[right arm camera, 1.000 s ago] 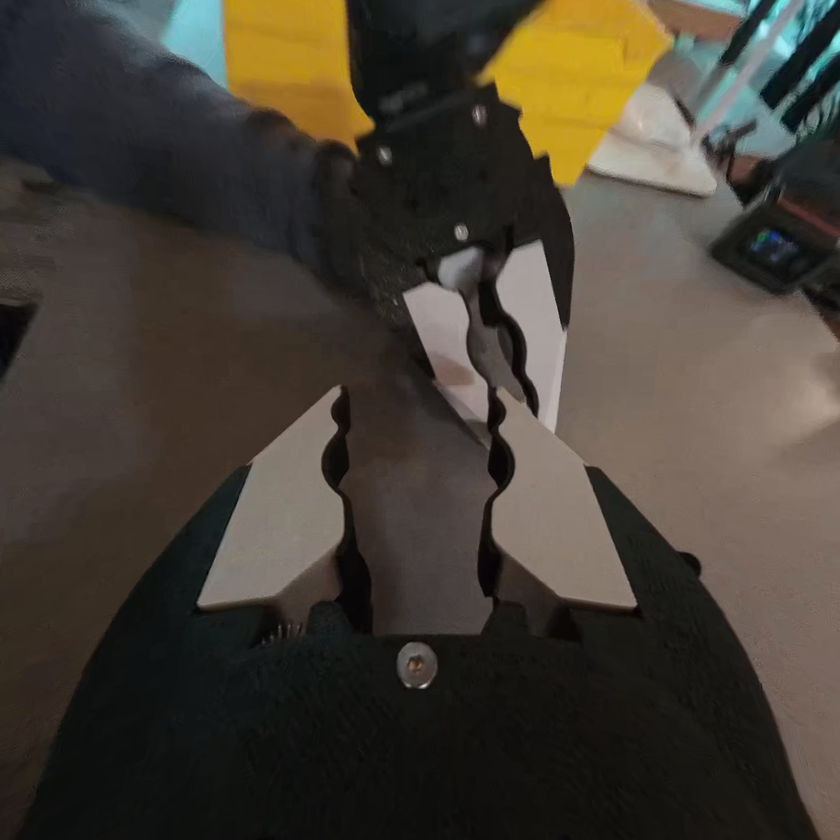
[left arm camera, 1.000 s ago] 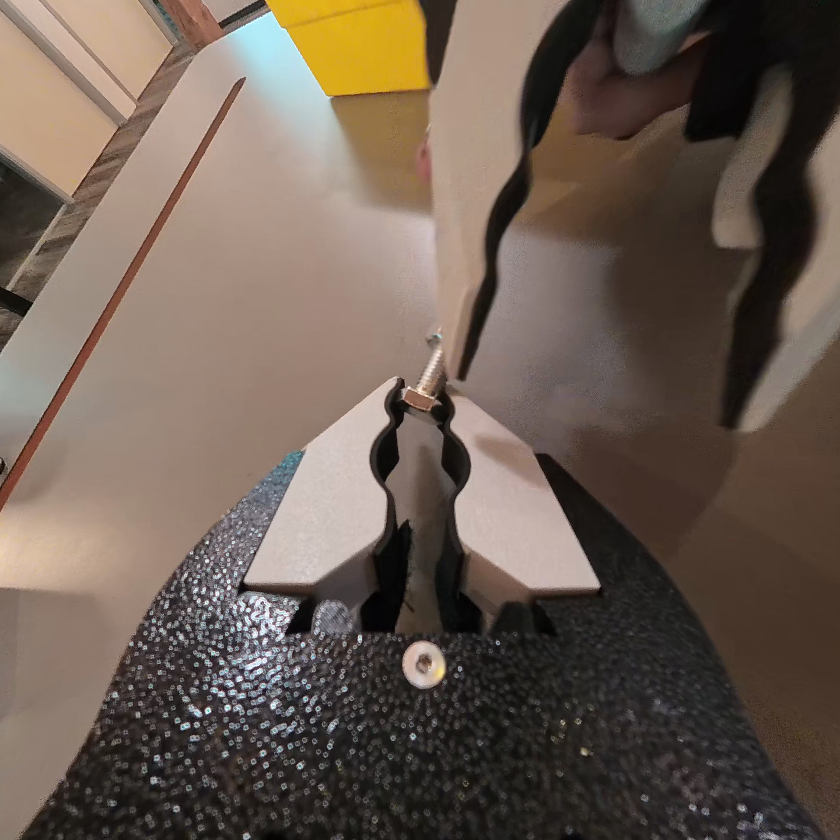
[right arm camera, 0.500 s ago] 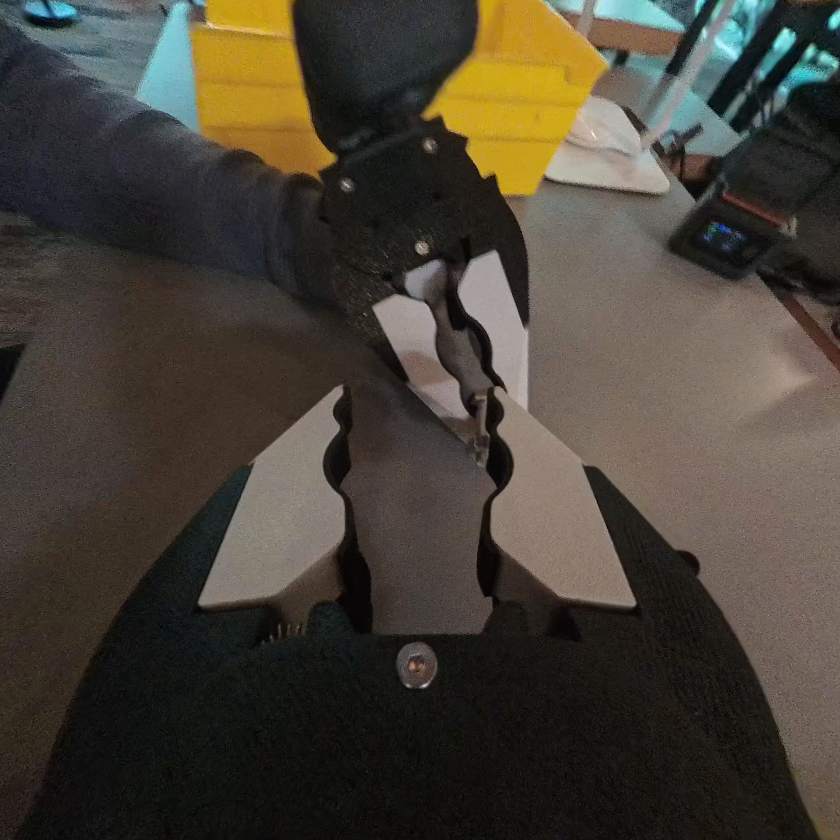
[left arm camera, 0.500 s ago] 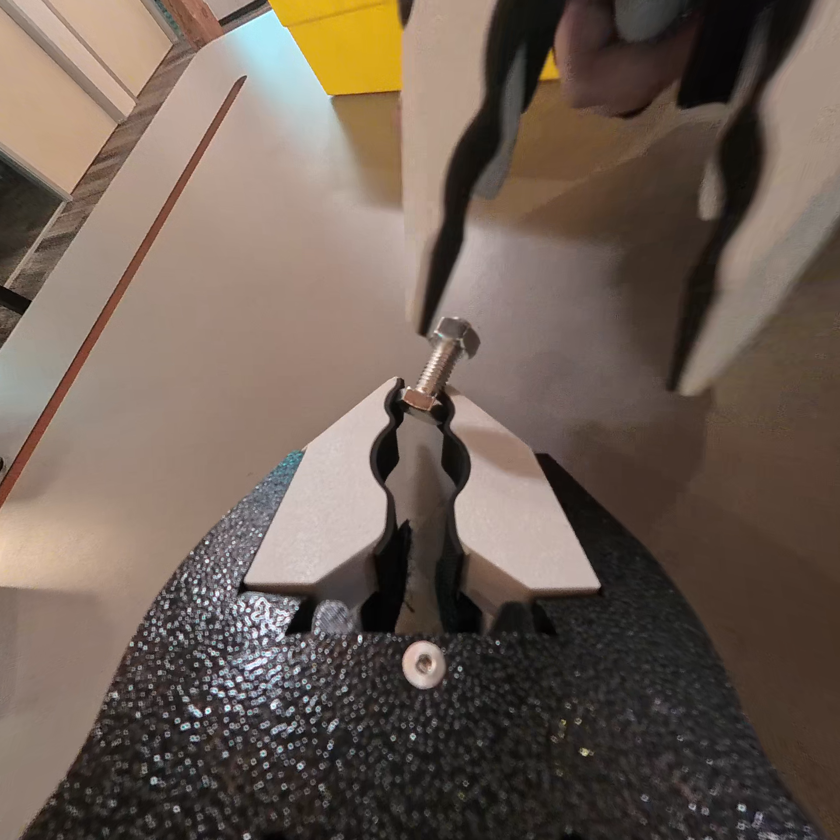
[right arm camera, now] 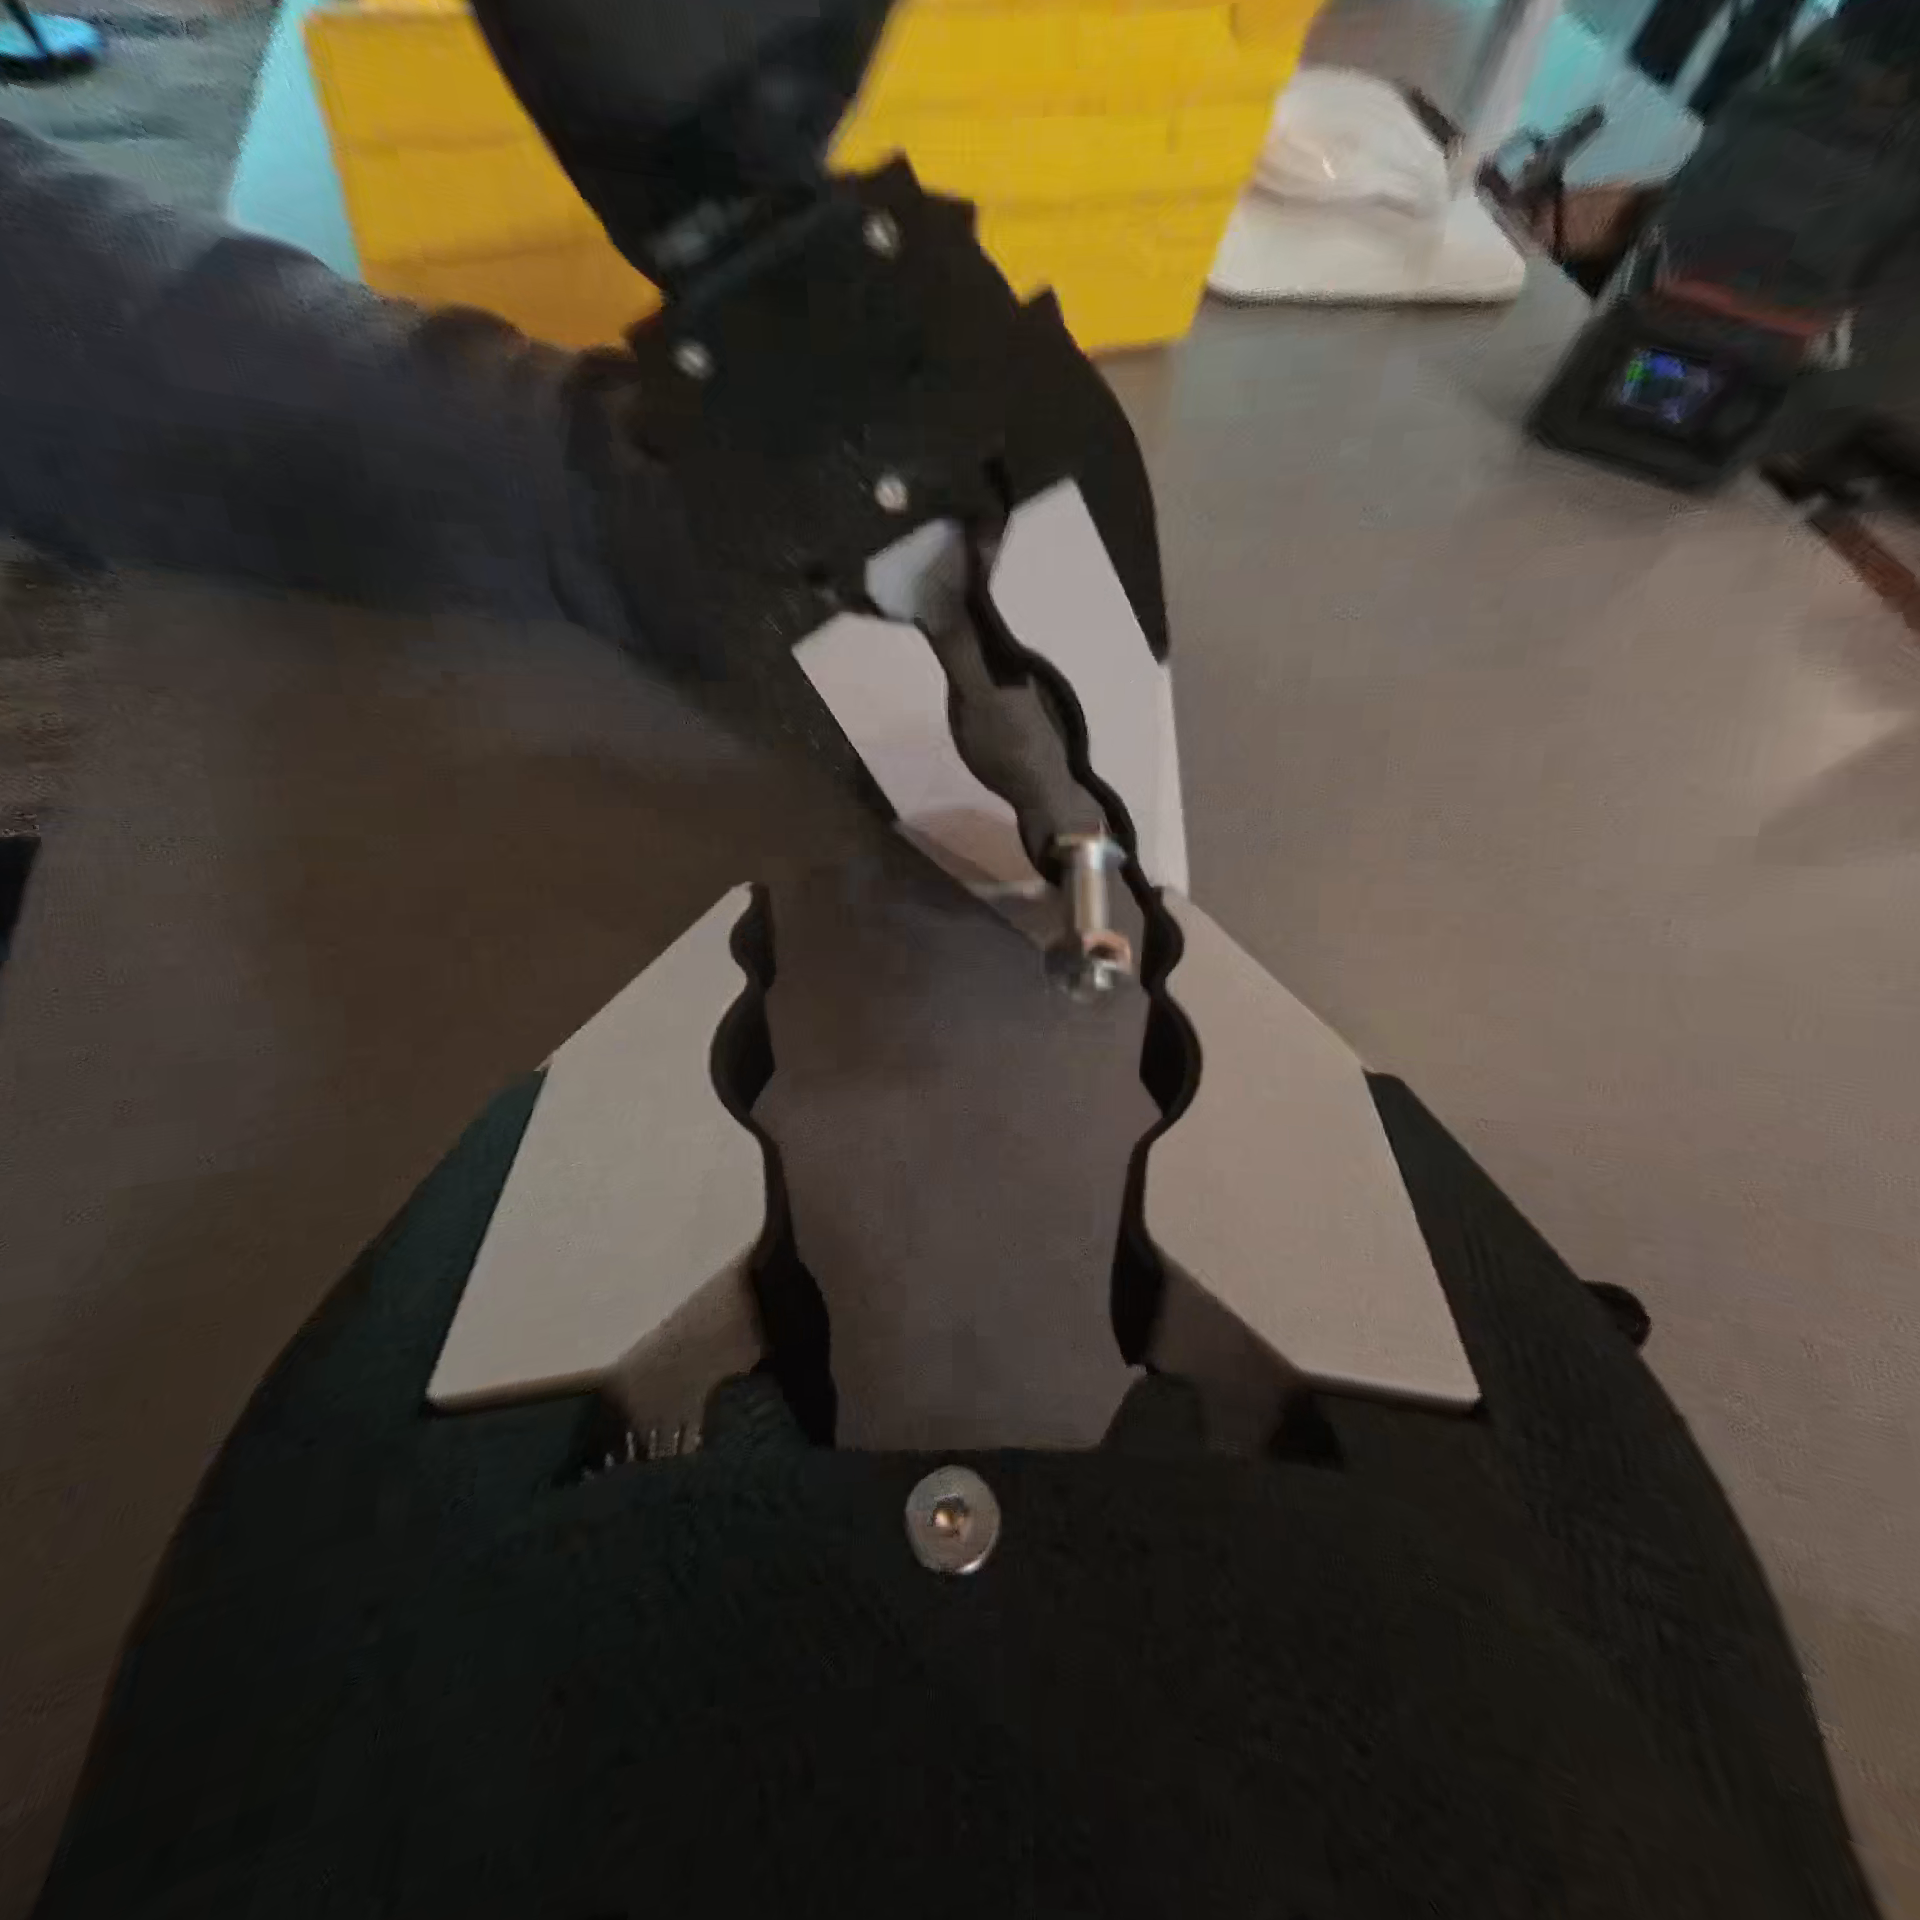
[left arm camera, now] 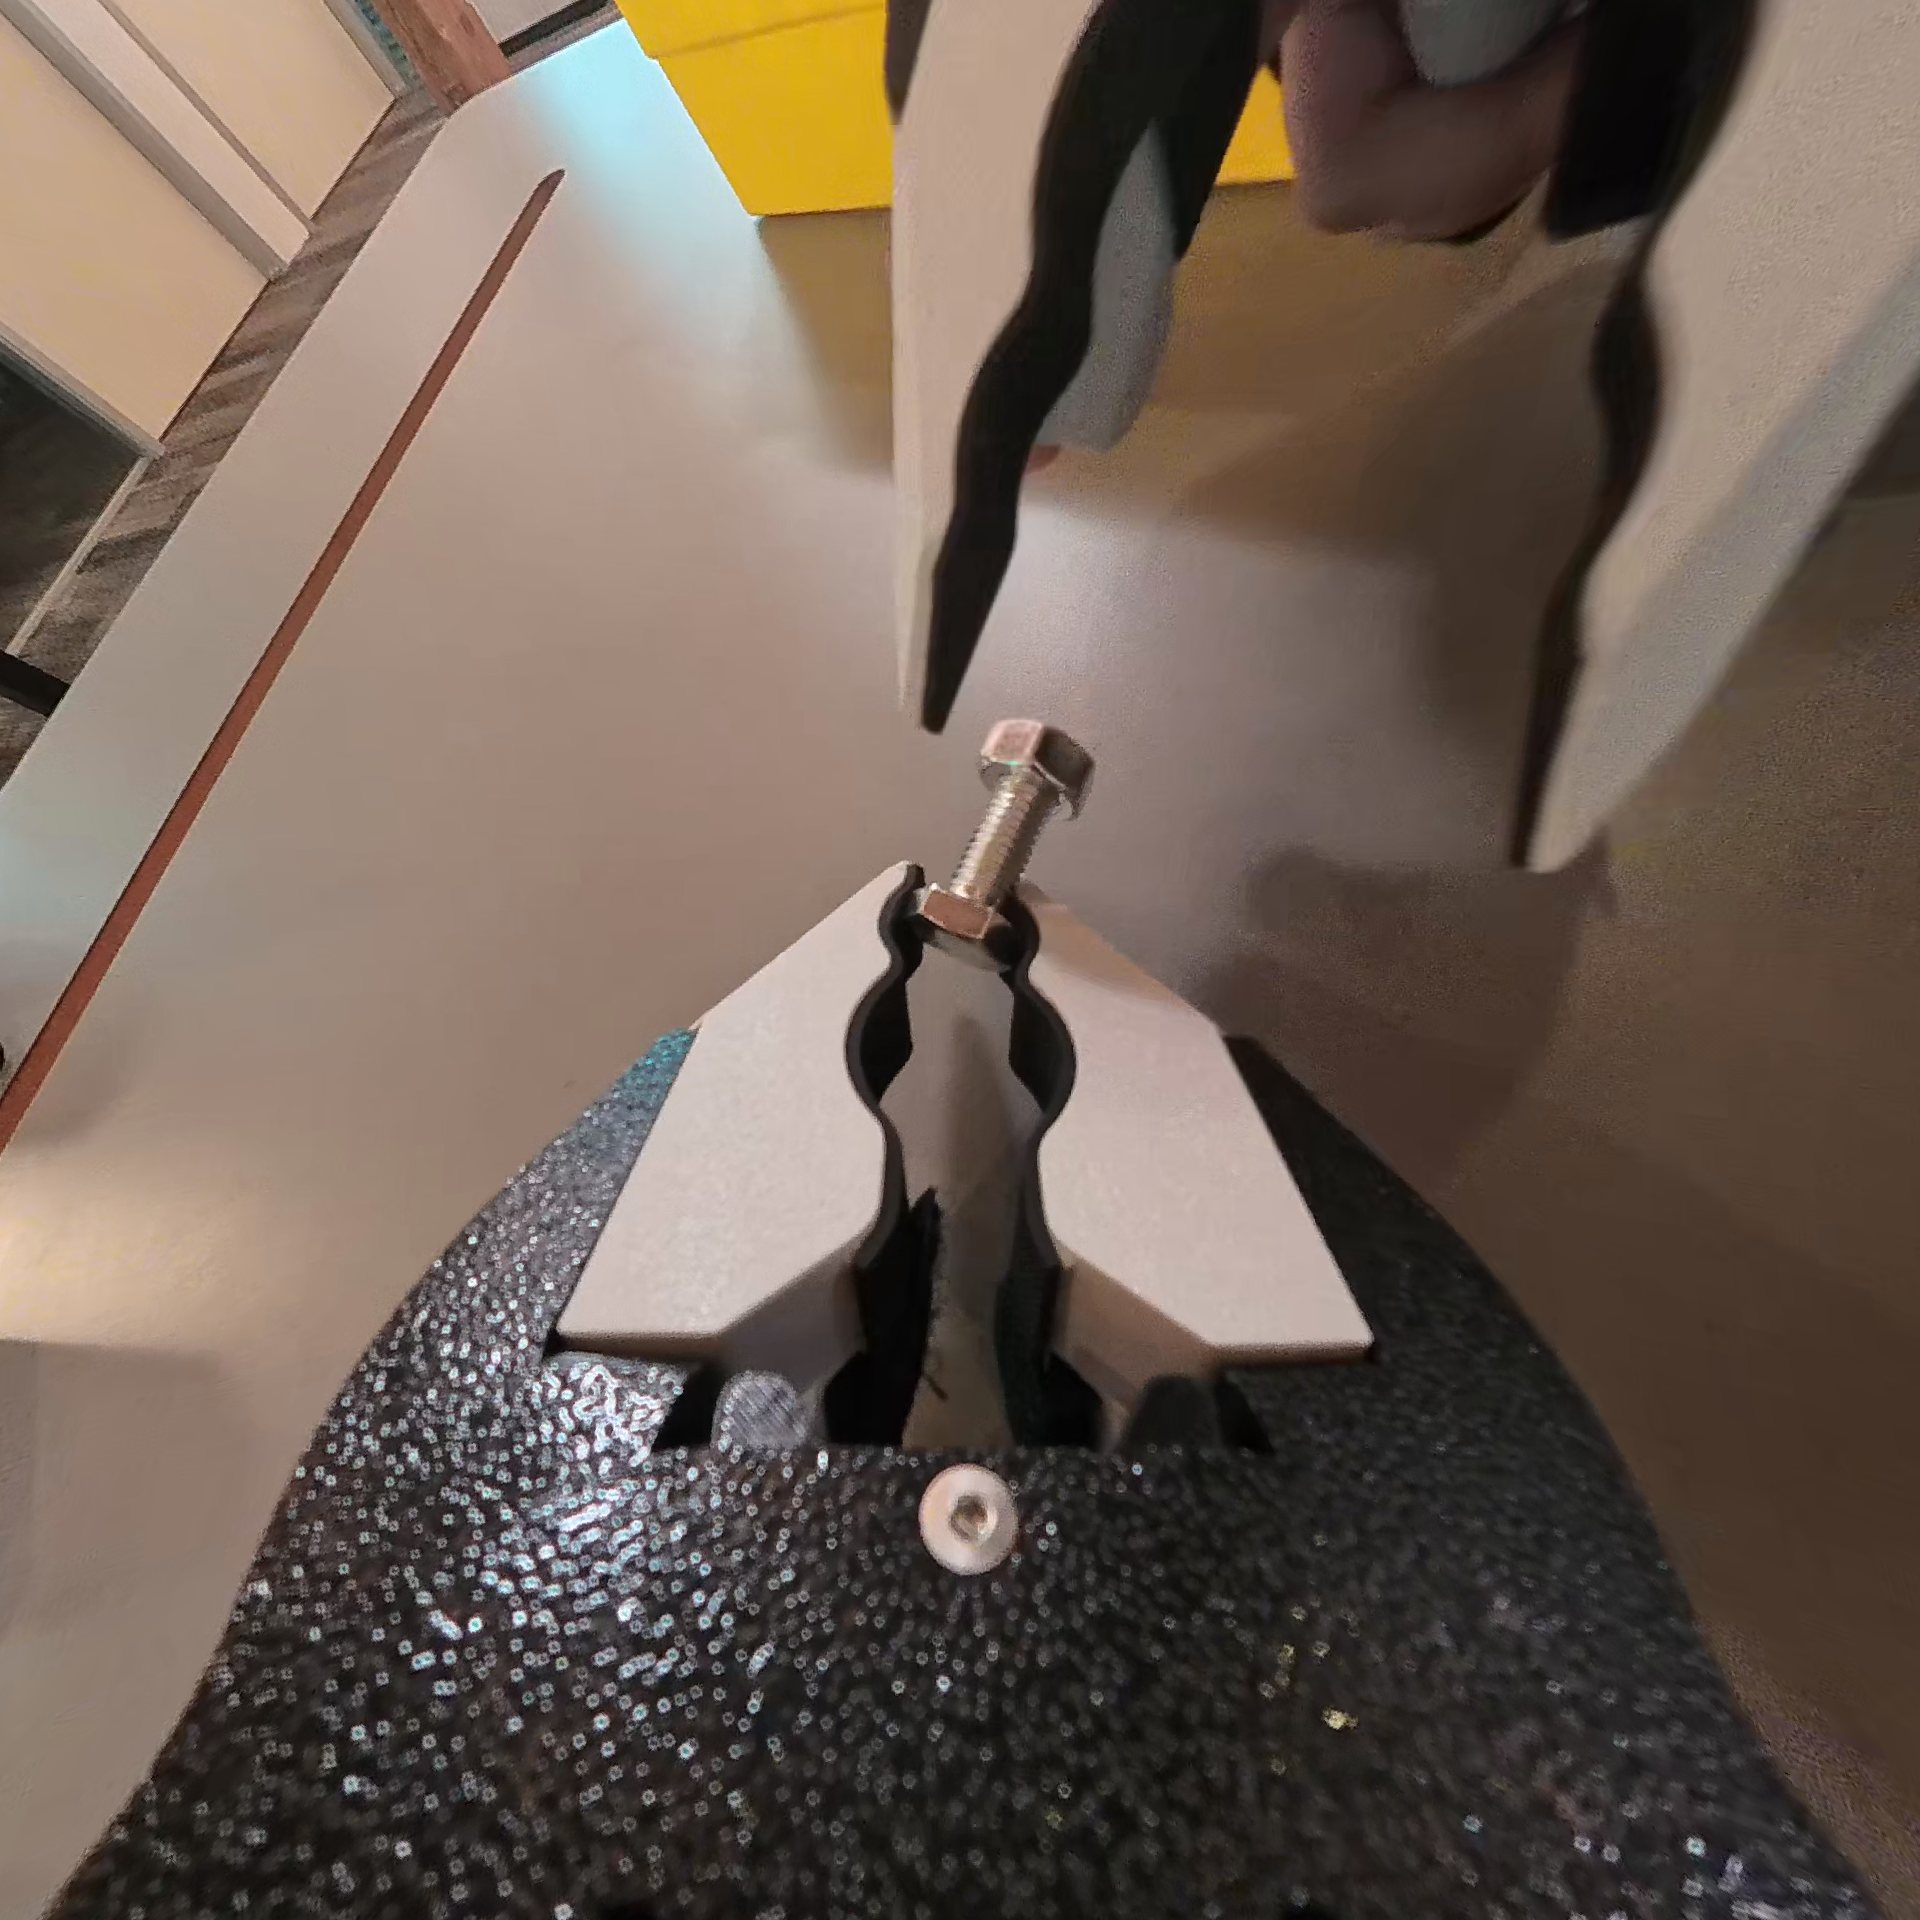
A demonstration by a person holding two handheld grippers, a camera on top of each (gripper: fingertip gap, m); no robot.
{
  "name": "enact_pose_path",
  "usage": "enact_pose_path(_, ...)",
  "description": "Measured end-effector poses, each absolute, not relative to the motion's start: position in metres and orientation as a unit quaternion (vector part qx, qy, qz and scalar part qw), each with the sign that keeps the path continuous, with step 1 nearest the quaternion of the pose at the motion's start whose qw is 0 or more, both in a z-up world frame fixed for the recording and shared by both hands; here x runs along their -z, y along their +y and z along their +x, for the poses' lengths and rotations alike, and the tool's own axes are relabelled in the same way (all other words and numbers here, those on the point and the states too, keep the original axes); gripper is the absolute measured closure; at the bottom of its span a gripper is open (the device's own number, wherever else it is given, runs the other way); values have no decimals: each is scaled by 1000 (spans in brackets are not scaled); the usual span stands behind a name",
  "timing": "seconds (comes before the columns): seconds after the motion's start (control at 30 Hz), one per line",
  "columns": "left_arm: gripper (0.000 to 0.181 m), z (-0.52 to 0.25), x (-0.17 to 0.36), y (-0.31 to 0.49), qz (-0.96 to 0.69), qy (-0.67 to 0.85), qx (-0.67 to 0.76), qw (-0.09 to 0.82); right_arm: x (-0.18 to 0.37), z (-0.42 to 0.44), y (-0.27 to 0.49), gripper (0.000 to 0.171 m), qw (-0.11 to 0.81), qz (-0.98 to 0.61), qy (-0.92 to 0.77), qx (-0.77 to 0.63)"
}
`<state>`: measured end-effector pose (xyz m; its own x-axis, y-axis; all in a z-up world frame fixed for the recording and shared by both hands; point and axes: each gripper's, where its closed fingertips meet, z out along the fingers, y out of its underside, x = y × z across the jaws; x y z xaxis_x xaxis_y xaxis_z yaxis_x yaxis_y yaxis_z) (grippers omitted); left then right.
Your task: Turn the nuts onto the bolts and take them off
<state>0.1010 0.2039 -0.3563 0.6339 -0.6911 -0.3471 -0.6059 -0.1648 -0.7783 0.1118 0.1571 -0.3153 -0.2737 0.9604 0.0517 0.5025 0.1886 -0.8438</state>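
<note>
My left gripper (left arm camera: 961, 914) is pinched tight on the nut (left arm camera: 958, 918) at its fingertips, centre of the left wrist frame. The bolt (left arm camera: 1013, 826) sticks up out of the nut, hex head on top, most of the thread bare between head and nut. So nut and bolt are joined now; I judge it mid-cycle, but can't tell if I'm threading on or taking off.

My right gripper (left arm camera: 1226, 769) hangs spread wide in the upper right of that frame, holding nothing, left fingertip just above and beside the bolt head, not touching. In the right wrist frame the bolt (right arm camera: 1089, 914) shows small and blurred by the right finger's inner edge, centre frame, not between the pads.

Left to do, I reckon: close right on the head and turn.

Hard to see: any other nuts or bolts, none in view. Table (left arm camera: 623, 623) bare grey. Yellow bin (left arm camera: 790, 104) cut off at top. Right gripper body cropped; background device (right arm camera: 1673, 384) blurred.
</note>
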Motion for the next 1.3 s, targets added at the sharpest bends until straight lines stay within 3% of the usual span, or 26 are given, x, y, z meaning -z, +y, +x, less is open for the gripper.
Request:
enact_pose_path(0.07, 169, 101, 356, 204, -762, 426, 44, 486, 334, 115, 165, 90, 261, -563, -697, -359)
enact_pose_path(0.17, 169, 101, 356, 204, -762, 425, 44, 486, 343, 114, 158, 88, 229, -569, -702, -362)
enact_pose_path(0.33, 169, 101, 356, 204, -761, 427, 43, 487, 327, 108, 148, 90, 294, -495, -735, -359)
enact_pose_path(0.37, 169, 101, 356, 204, -762, 426, 43, 486, 317, 108, 137, 102, 305, -463, -738, -384)
enact_pose_path(0.43, 169, 101, 356, 204, -762, 425, 44, 486, 305, 106, 131, 107, 320, -446, -732, -404)
enact_pose_path(0.63, 169, 101, 356, 204, -762, 426, 43, 486, 345, 116, 167, 89, 236, -581, -696, -351)
enact_pose_path(0.77, 169, 101, 356, 204, -761, 426, 44, 486, 331, 109, 150, 88, 287, -511, -731, -349)
enact_pose_path(0.9, 169, 101, 356, 204, -762, 425, 44, 486, 303, 107, 129, 106, 323, -442, -732, -406)
enact_pose_path(1.07, 169, 101, 356, 204, -762, 426, 44, 486, 335, 115, 167, 95, 267, -561, -699, -355)
enact_pose_path(1.2, 169, 101, 356, 204, -762, 426, 44, 486, 331, 110, 152, 93, 290, -509, -731, -348)
enact_pose_path(1.3, 169, 101, 356, 204, -763, 425, 45, 486, 306, 109, 127, 114, 327, -424, -746, -396)
